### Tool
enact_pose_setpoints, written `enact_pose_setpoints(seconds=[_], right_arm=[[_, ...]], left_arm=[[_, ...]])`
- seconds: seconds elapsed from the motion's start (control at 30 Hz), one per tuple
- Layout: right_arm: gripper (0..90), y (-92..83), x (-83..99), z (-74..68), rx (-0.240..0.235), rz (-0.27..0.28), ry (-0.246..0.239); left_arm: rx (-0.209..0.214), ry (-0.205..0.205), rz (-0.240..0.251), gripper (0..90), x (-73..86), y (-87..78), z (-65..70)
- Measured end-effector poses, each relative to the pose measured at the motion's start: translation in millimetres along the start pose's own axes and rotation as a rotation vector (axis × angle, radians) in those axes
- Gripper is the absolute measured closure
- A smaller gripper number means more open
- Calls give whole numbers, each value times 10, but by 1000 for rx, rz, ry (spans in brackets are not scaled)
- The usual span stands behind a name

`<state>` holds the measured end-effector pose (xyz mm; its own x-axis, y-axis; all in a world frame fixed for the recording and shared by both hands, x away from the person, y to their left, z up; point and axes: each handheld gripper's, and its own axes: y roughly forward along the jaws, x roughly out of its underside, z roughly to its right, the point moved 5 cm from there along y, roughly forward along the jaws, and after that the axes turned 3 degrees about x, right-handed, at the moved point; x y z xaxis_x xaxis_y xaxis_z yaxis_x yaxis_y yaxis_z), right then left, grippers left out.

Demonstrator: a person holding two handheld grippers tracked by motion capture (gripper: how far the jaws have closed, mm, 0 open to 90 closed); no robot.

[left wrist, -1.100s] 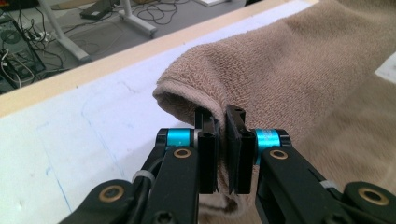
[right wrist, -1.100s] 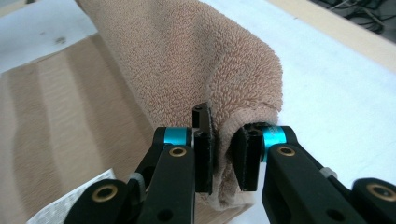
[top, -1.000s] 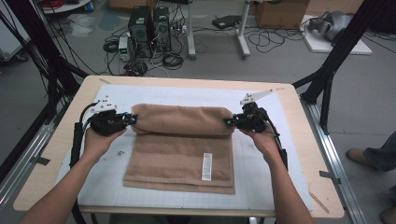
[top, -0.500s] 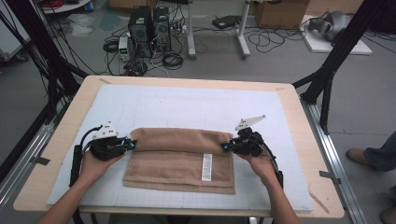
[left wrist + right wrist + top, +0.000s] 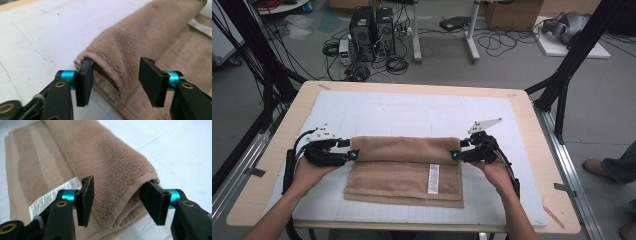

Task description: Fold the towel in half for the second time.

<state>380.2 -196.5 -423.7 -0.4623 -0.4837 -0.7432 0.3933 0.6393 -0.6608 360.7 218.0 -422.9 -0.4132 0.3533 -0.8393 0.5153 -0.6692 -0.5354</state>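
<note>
Just let go with both the left tool (image 5: 355, 154) and right tool (image 5: 454, 155), jaws opening off the tan towel (image 5: 404, 167), far half folded over, near fold probably left.

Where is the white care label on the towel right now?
In the high view the white care label lies on the folded tan towel, right of its middle, just below the rolled fold and nearer the right gripper.

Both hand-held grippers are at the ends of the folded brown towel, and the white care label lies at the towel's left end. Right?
Not quite. The care label lies toward the right end of the towel, near the right hand-held gripper, as the high view shows. The left hand-held gripper is at the other end.
</note>
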Motion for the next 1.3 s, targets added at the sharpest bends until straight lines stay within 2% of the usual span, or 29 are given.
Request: enact_pose_setpoints(seconds=[0.03, 0.13, 0.2, 0.27, 0.33, 0.4, 0.47, 0.5, 0.6, 0.7, 0.8, 0.87, 0.93, 1.0, 1.03, 1.13, 1.23, 1.3], right_arm=[[419, -5, -38, 12, -2, 8, 6], [407, 38, -134, 56, 9, 12, 4], [456, 125, -169, 116, -2, 5, 36], [542, 182, -167, 147, -6, -10, 48], [705, 191, -151, 169, -17, -14, 45], [803, 150, -137, 163, -17, 3, 36], [829, 96, -121, 148, -38, 14, 39], [835, 72, -115, 140, -34, 20, 26], [839, -14, -84, 72, -56, 37, 10], [844, -82, -38, -12, -68, 39, -13], [846, -147, 55, -137, -88, 27, -43], [844, -161, 145, -214, -108, 29, -54], [818, -159, 263, -282, -120, 1, -65], [775, -185, 352, -329, -141, 0, -65], [754, -211, 382, -344, -135, -10, -68], [709, -324, 397, -370, -126, -9, -81], [682, -444, 364, -393, -117, 1, -92], [665, -484, 339, -388, -110, 3, -97]], left_arm=[[-2, -12, 13, 422, -27, 13, -12], [-9, -38, 2, 418, -65, 118, -111], [-10, -93, -19, 436, -58, 236, -195], [5, -120, -13, 553, -43, 300, -247], [21, -150, 15, 720, -46, 310, -274], [34, -145, 39, 804, -64, 288, -267], [37, -124, 42, 819, -76, 248, -241], [40, -116, 43, 822, -83, 223, -217], [50, -76, 56, 821, -102, 132, -118], [56, -14, 53, 809, -68, 16, 11], [67, 19, 45, 793, 28, -94, 117], [78, 35, 16, 779, 150, -136, 165], [86, 27, -1, 736, 282, -173, 193], [93, 21, -20, 691, 371, -224, 199], [97, 18, -11, 667, 386, -261, 194], [84, 13, 2, 569, 351, -367, 173], [79, 33, 26, 533, 266, -442, 173], [80, 32, 32, 507, 207, -450, 180]])
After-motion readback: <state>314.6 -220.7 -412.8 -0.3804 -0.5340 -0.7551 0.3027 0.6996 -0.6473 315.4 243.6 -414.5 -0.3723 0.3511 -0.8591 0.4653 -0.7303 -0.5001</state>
